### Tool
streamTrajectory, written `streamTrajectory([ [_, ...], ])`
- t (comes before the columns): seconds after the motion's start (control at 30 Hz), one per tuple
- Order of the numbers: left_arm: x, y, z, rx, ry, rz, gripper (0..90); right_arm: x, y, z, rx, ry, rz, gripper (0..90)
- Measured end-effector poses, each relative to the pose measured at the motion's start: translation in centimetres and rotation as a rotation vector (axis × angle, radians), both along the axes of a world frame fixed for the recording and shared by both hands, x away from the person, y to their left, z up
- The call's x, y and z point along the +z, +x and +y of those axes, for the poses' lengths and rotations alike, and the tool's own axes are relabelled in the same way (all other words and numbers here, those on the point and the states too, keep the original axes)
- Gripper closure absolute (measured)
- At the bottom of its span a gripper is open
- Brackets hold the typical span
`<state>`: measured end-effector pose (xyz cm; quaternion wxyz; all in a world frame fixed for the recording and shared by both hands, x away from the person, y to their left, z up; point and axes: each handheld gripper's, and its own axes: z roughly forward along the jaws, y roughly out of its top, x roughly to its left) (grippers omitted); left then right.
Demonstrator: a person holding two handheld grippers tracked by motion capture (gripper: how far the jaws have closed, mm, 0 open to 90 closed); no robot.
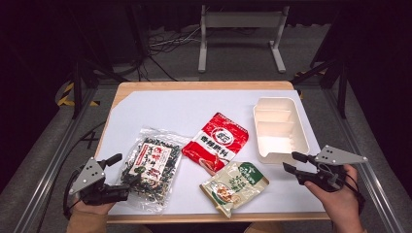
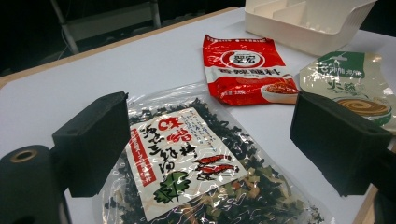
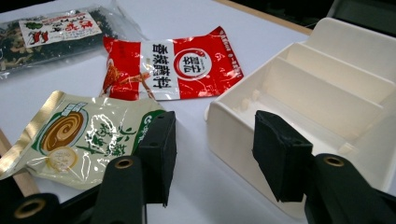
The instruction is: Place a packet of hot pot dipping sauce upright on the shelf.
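From where I sit, I see the left gripper [image 1: 118, 175] held low at the near left corner of the desk [image 1: 160, 104], its fingers [image 2: 93, 142] spread wide and holding nothing. They straddle the near left edge of the clear seaweed packet [image 1: 149, 167], a see-through bag of dark dried flakes with a white label printed in red; in the left gripper view the packet lies flat on the white sheet between and beyond the two fingers, though I cannot tell whether either pad touches the plastic. The right gripper [image 1: 293, 162] hovers at the near right, its fingers [image 3: 161, 154] parted a fair way and empty. In the right gripper view one finger stands in front of the green-and-beige sauce pouch [image 3: 79, 135] and the other in front of the near wall of the white divided tray [image 3: 327, 93], with bare desk in the gap between them. In the high view the sauce pouch [image 1: 234, 187] lies tilted near the front edge of the desk, between the two grippers and closer to my right one. The red and white seasoning packet [image 1: 215, 138] lies in the middle of the desk, just beyond the sauce pouch, and its near end seems to meet the pouch's far corner. The tray [image 1: 279, 128] sits on the right side, long axis running near to far, with nothing in its compartments.
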<state>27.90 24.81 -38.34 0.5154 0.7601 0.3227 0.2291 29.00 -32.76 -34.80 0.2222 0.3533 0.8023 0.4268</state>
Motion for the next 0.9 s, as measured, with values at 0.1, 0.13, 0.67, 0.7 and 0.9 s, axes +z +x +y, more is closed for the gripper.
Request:
streamTrajectory([
  [0.1,0.0,0.0,0.0,-0.002,0.003,0.003,12.7,0.1,0.0,0.4,-0.002,-0.018,0.030,49.5],
  [0.13,0.0,0.0,0.0,-0.001,0.003,0.006,12.7,0.2,-0.1,0.6,-0.001,-0.019,0.041,50.0],
  [0.67,0.0,0.0,-0.1,-0.005,0.011,-0.001,12.7,-1.1,0.9,2.1,0.035,-0.011,0.128,48.7],
  [0.7,0.0,-0.1,-0.1,-0.005,0.011,-0.003,12.8,-1.3,1.0,2.3,0.041,-0.007,0.137,49.1],
  [0.9,0.1,-0.2,-0.3,-0.007,0.021,-0.013,13.1,-2.5,1.7,2.7,0.058,-0.010,0.186,48.7],
])
